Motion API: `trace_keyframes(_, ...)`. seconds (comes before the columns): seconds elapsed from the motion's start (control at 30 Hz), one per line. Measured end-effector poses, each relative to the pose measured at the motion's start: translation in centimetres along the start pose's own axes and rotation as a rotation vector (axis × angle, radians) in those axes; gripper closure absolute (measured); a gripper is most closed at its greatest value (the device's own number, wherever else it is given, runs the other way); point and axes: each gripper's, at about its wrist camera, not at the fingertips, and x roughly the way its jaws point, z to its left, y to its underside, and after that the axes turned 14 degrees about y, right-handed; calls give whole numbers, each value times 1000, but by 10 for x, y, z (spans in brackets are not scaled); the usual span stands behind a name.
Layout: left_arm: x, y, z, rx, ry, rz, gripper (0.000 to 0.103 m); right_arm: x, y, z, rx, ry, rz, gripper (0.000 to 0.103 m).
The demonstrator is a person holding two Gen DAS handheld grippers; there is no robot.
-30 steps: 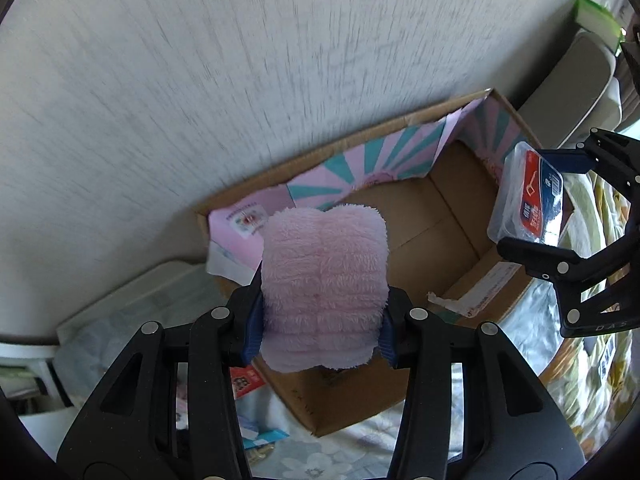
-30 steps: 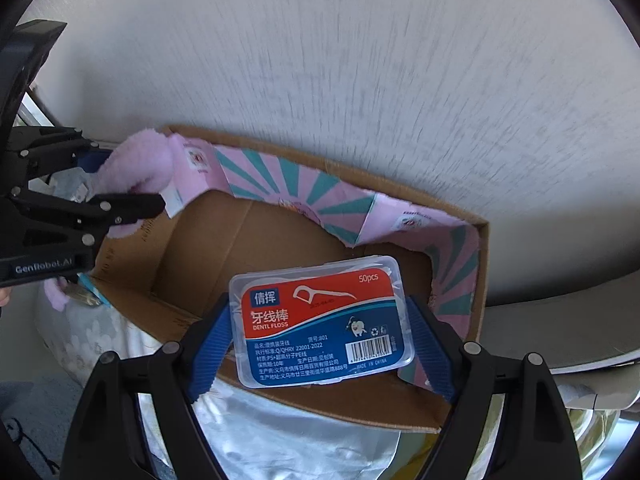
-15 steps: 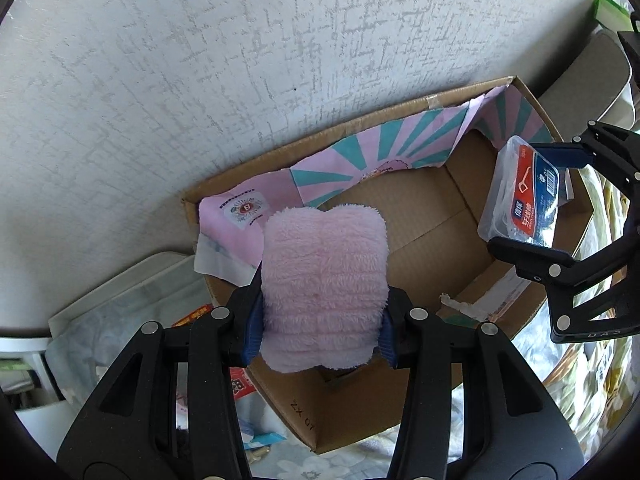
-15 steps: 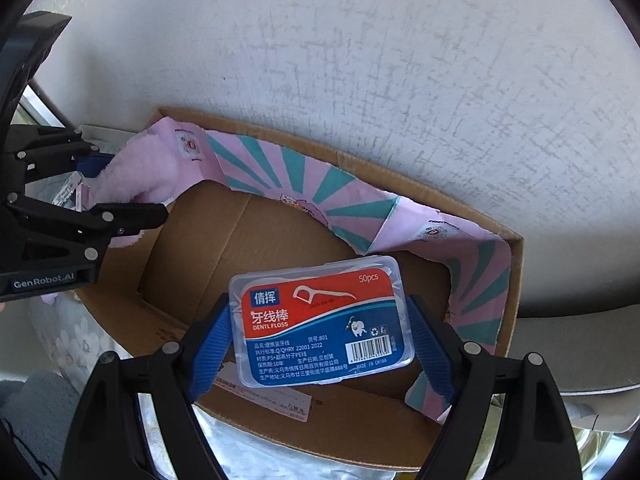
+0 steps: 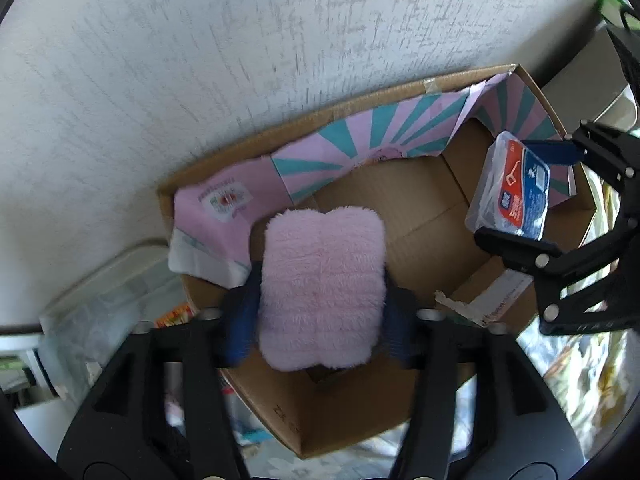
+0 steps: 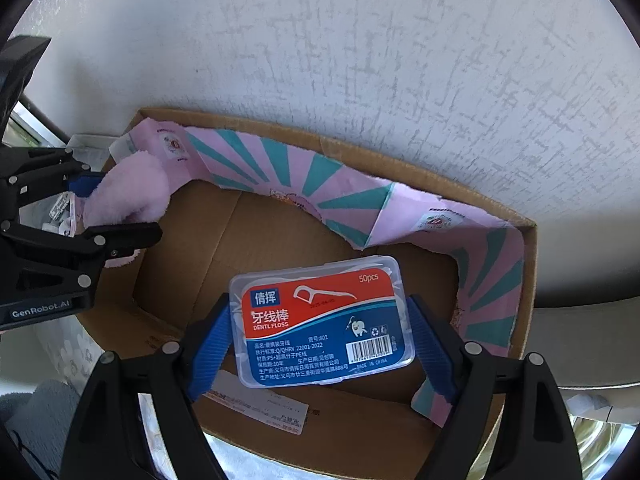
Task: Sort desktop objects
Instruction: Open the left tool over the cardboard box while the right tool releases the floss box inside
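Note:
My left gripper (image 5: 320, 316) is shut on a fluffy pink cloth (image 5: 322, 288) and holds it above the left end of an open cardboard box (image 5: 420, 216). My right gripper (image 6: 322, 344) is shut on a clear dental floss box (image 6: 324, 320) with a red and blue label, held above the box's right half (image 6: 280, 240). The floss box also shows in the left wrist view (image 5: 512, 192), and the pink cloth in the right wrist view (image 6: 128, 196). The box's inner walls carry pink and teal striped paper (image 6: 304, 176).
A white textured wall (image 5: 240, 60) stands right behind the box. A clear plastic container (image 5: 100, 296) lies left of it. Patterned and silvery wrapping (image 5: 560, 364) lies to the right, and a grey cushion (image 6: 592, 340) beside the box.
Both grippers have moved forward and lower over the box with their loads; the box now appears larger and more beneath them.

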Motion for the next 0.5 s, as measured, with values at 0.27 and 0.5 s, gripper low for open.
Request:
trace_keyframes(0.27, -17, 0, -11, 53, 47, -56, 0, 3, 14, -3, -1, -27, 36, 0)
trace_keyframes(0.5, -36, -4, -2, 53, 51, -93, 0, -13, 17, -6, -4, 4, 20, 0)
